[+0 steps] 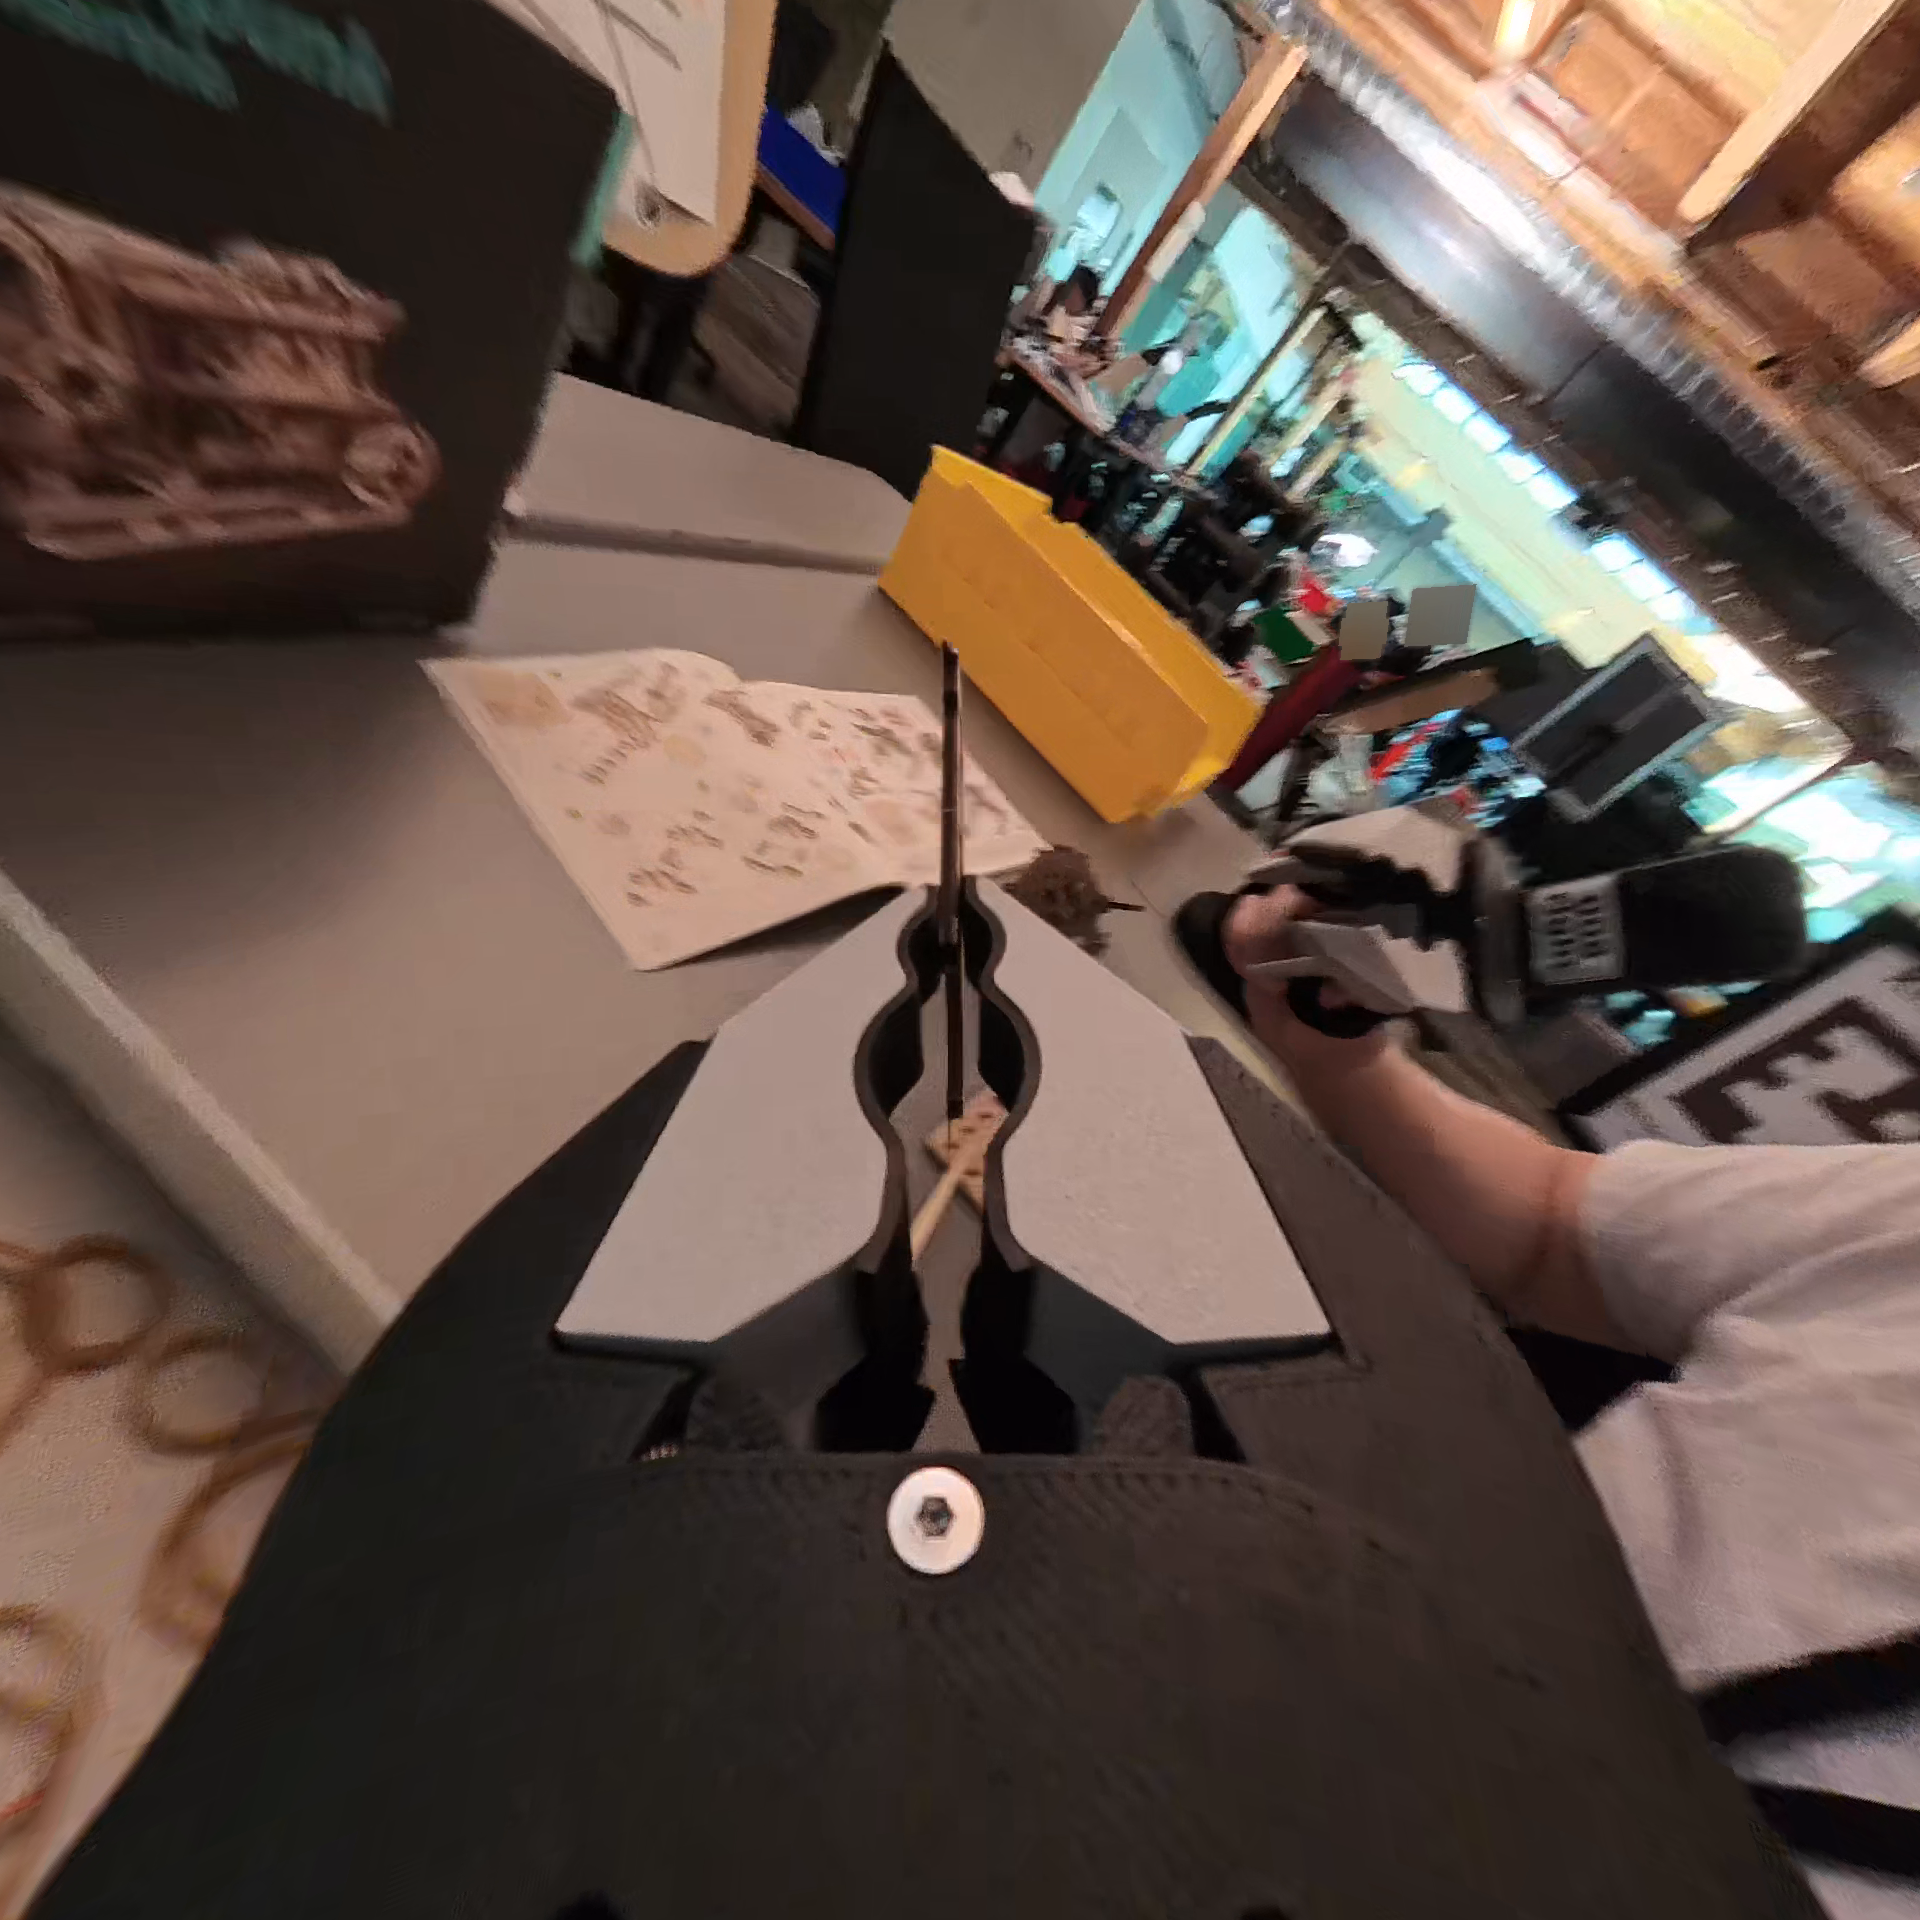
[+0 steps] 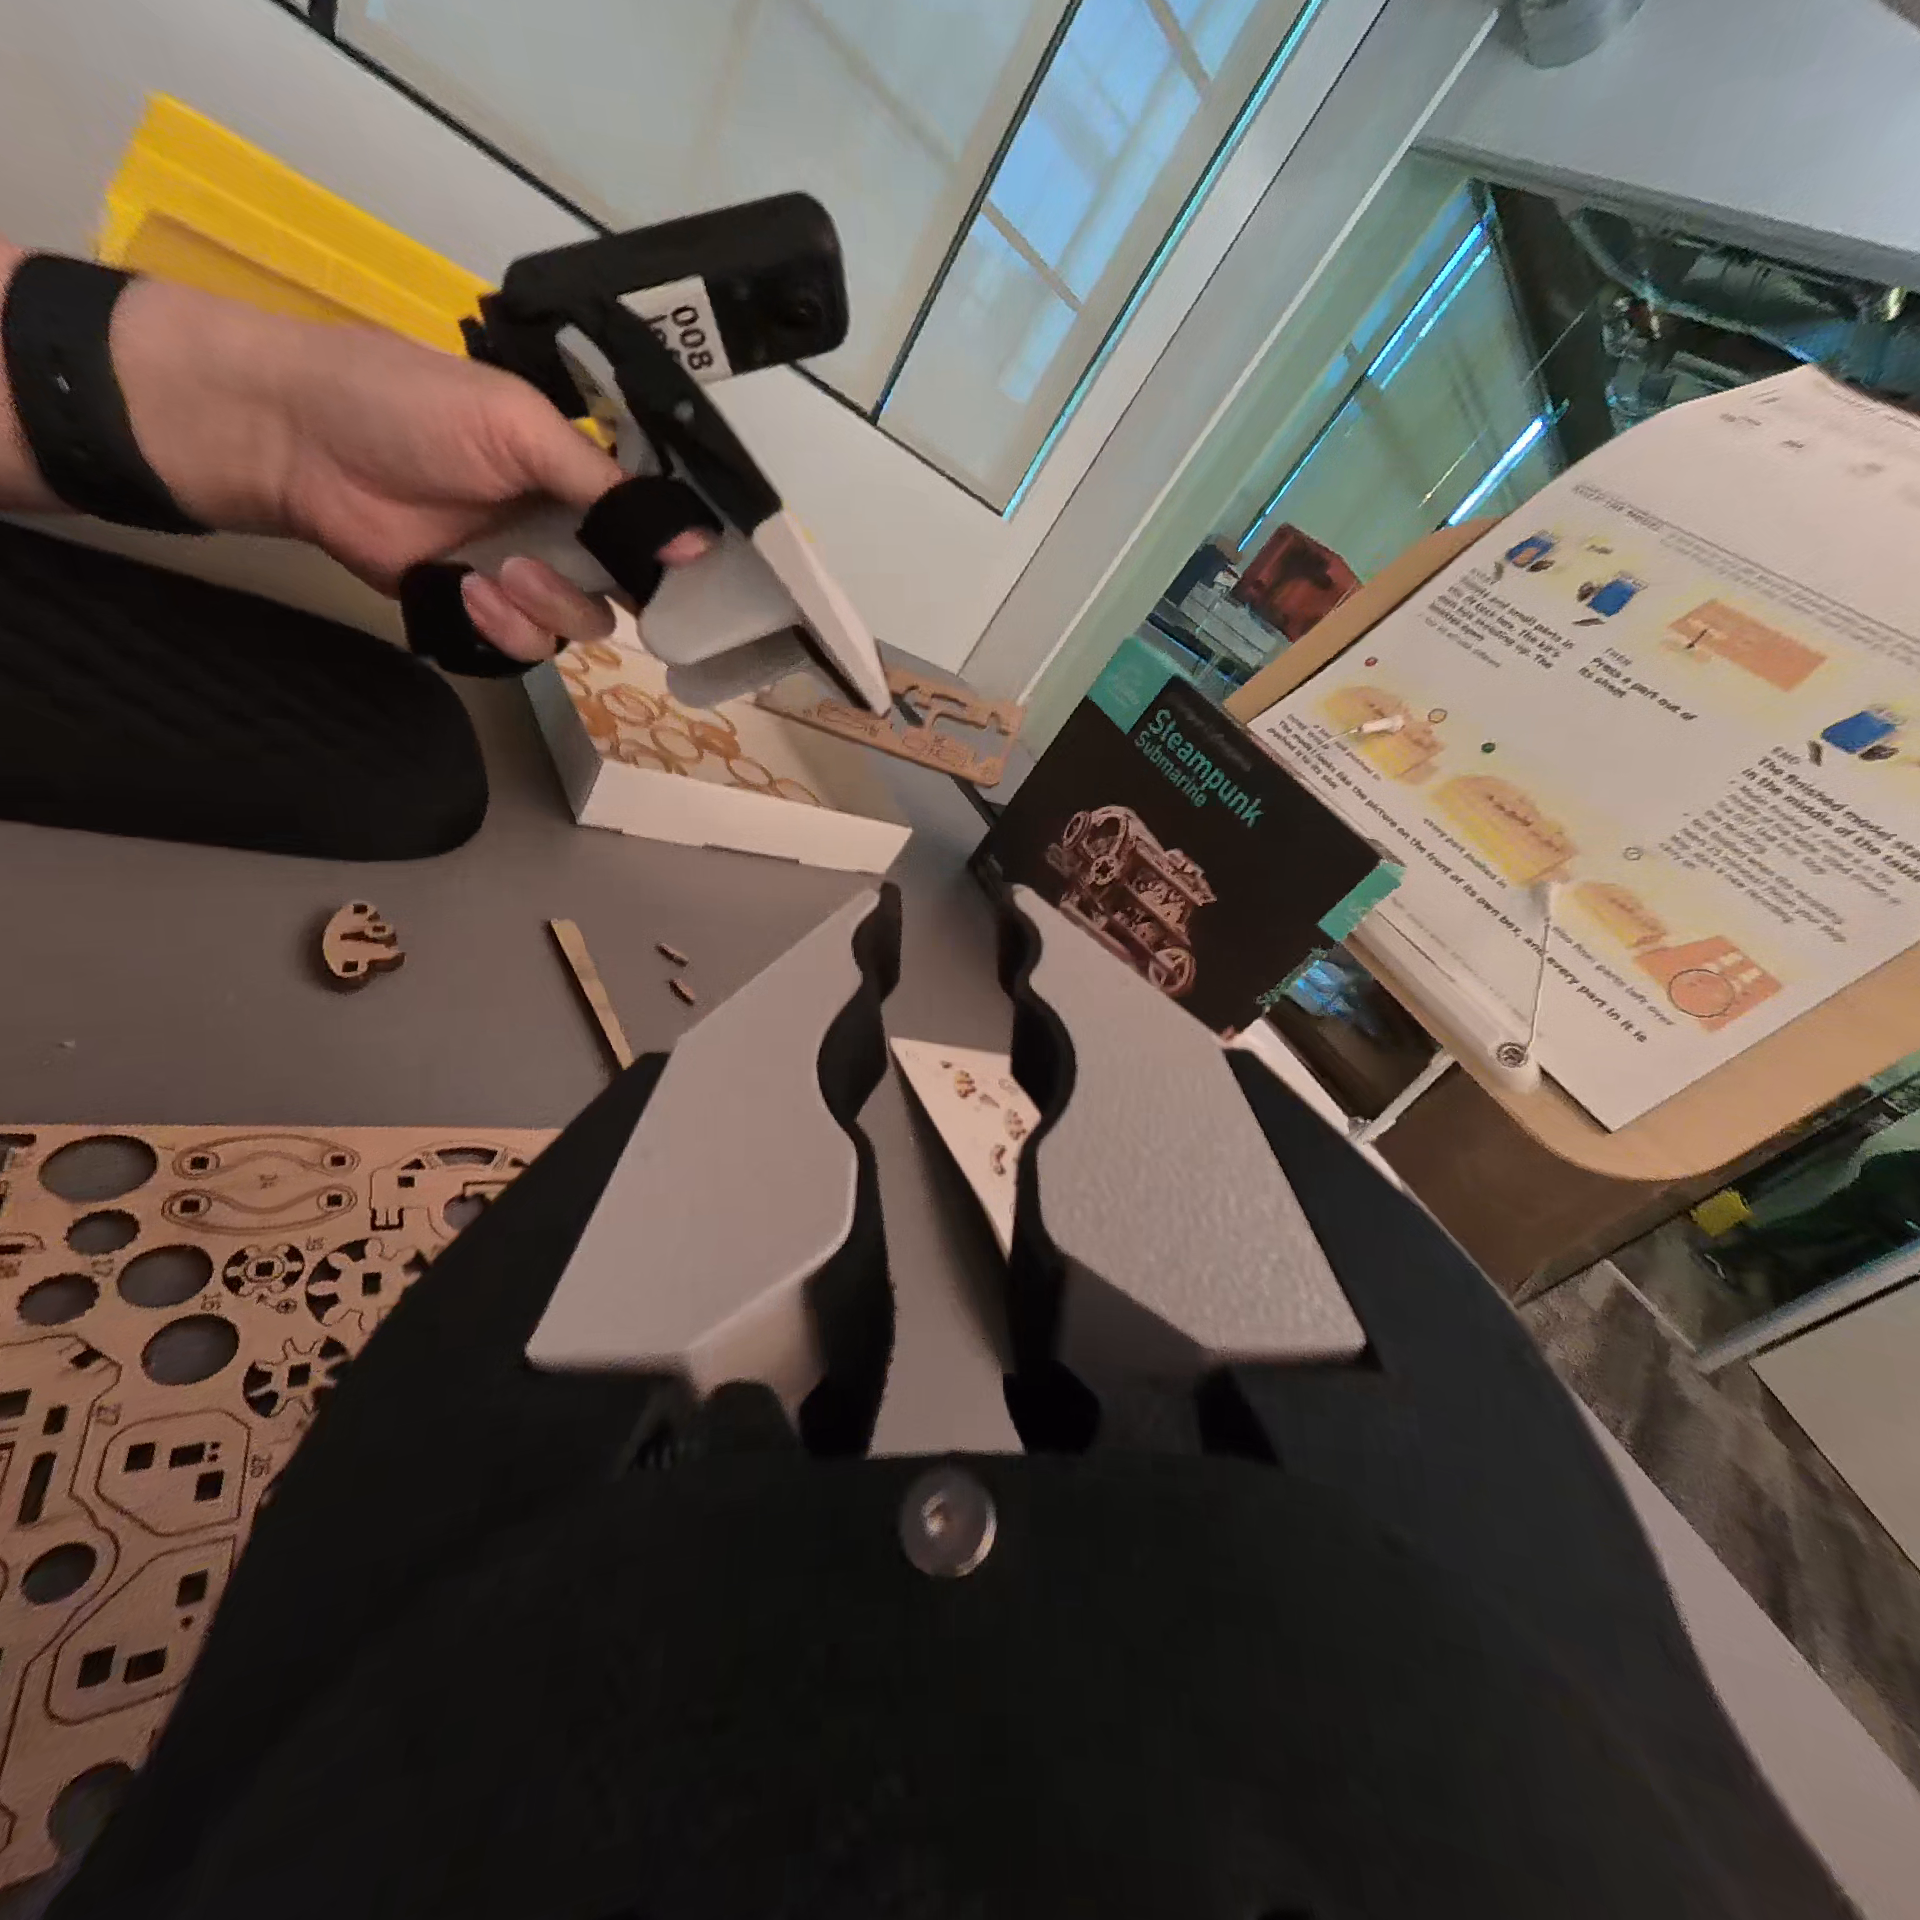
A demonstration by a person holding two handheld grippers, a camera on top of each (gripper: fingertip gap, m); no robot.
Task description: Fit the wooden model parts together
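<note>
Here, nearest in the left wrist view, the left tool (image 1: 951,914) is seen closed on one thin wooden sheet (image 1: 950,790), held edge-on so that it stands up past the fingertips; in the right wrist view the same sheet (image 2: 904,727) is shown flat, with cut-out shapes, gripped at its edge above the counter (image 2: 208,997). One small wooden part (image 1: 961,1138) on a stick is glimpsed through the gap between the left tool's fingers. The right tool (image 2: 945,935) is held a little way open, with nothing between its fingers. Beside it one large punched sheet (image 2: 156,1299) lies flat on the counter. Beyond that, one rounded loose piece (image 2: 358,940), one thin strip (image 2: 592,992) and two tiny chips (image 2: 675,971) lie apart. Farther off are one open booklet (image 1: 727,790), one white box (image 2: 707,779), one dark model box (image 2: 1174,862) and one yellow bin (image 1: 1060,644).
</note>
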